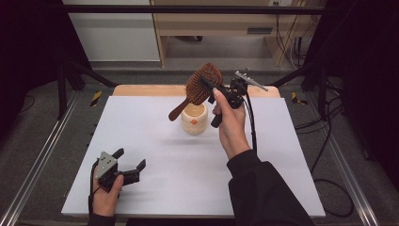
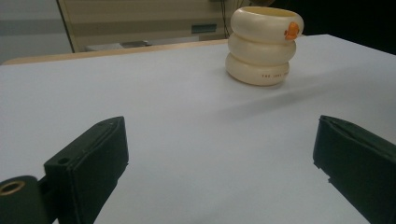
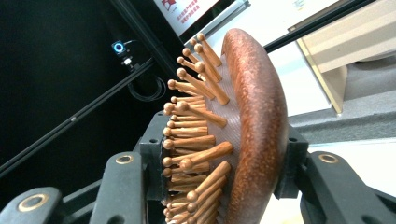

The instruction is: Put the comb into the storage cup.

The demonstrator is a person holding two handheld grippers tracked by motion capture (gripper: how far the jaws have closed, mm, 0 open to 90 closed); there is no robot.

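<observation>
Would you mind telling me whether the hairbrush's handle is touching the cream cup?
Cannot tell: in the high view the hairbrush handle overlaps the cream cup's rim, with no plain gap or contact.

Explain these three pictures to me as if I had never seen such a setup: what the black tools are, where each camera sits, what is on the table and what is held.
No machine works here: a person holds a hand tool with two black jaws in each hand. The high view looks down on the white table from the person's side. The other two cameras ride on the tools and look along their jaws.

The right gripper is raised above the table and clamps the head of a wooden hairbrush. In the right gripper view one jaw presses its bristle side and the other its smooth back.

The left gripper sits near the table's front left corner, jaws wide apart with nothing between them.

On the table stands a cream ribbed cup; the left gripper view shows an orange mark on its rim.
</observation>
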